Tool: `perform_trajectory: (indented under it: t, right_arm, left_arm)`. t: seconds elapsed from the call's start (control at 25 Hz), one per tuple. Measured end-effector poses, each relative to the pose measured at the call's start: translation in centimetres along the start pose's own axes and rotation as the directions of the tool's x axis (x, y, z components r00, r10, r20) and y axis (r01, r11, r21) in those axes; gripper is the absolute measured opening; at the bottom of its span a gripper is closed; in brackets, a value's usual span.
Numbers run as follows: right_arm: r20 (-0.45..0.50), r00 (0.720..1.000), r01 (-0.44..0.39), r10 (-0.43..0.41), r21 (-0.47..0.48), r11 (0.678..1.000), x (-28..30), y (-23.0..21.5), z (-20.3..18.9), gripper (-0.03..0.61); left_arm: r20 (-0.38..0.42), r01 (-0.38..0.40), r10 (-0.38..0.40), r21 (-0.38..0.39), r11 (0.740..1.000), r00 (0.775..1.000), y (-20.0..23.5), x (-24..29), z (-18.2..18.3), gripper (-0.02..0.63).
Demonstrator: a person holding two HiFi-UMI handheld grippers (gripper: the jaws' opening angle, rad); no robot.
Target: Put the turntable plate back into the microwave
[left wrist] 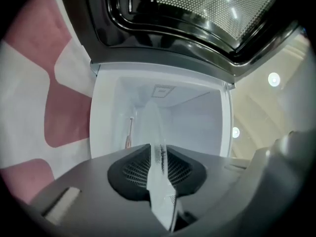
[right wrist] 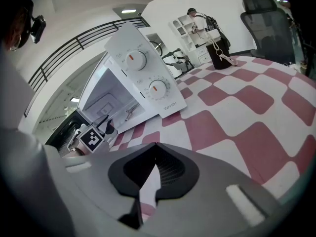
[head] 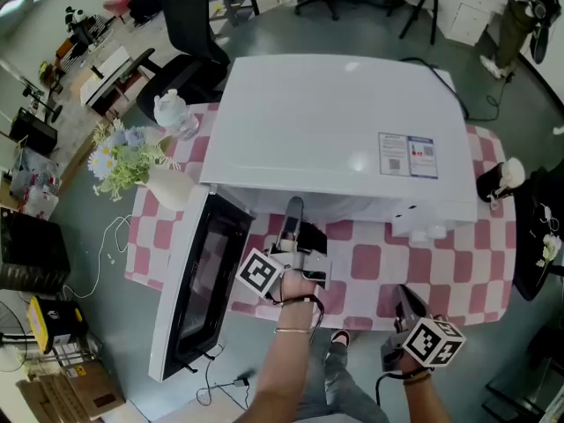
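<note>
The clear glass turntable plate [left wrist: 150,125] is clamped edge-on in the left gripper [left wrist: 159,152], poking just ahead into the smooth white microwave [left wrist: 197,117] cavity. The right gripper [right wrist: 156,146] is pinched closed with nothing in it, above the pink-checked tablecloth [right wrist: 247,102]. Under the round dials [right wrist: 134,59], "WHIN" can maybe be read.

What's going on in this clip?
A person is working two handheld grippers at a white microwave standing on a pink-checked tablecloth. The microwave's door is swung open. The left gripper is shut on the clear glass turntable plate, which is held edge-on and pointing into the open cavity, not yet set down inside. The right gripper is shut and empty, held over the tablecloth off to the side.
</note>
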State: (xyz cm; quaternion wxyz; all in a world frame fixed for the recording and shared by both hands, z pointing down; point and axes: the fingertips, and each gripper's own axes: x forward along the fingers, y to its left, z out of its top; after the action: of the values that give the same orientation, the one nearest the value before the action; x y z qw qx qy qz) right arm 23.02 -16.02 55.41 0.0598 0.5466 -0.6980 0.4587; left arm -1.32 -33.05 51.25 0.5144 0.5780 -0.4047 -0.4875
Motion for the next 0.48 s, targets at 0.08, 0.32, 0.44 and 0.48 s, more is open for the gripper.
perform_trajectory:
  t: [0.08, 0.32, 0.44, 0.48]
  right_arm:
    - [0.004, 1.0, 0.001, -0.001, 0.013, 1.0, 0.0, -0.2, 0.1, 0.009]
    - [0.013, 1.0, 0.008, -0.009, 0.034, 0.999, 0.0, -0.4, 0.3, 0.009]
    - [0.014, 1.0, 0.012, -0.013, 0.046, 0.999, 0.0, -0.6, 0.4, 0.009]
    - [0.016, 1.0, 0.012, -0.013, 0.048, 0.999, 0.1, -0.6, 0.4, 0.011]
  left_arm:
    - [0.0, -0.003, 0.003, 0.001, 1.0, 1.0, 0.0, 0.3, 0.0, 0.057]
    - [-0.005, -0.009, 0.009, 0.027, 1.0, 1.0, -0.2, 1.2, -0.1, 0.057]
    - [-0.014, -0.008, 0.009, 0.043, 0.999, 1.0, -0.4, 1.5, 0.0, 0.057]
    - [-0.015, -0.008, 0.009, 0.043, 0.999, 1.0, -0.4, 1.7, 0.0, 0.057]
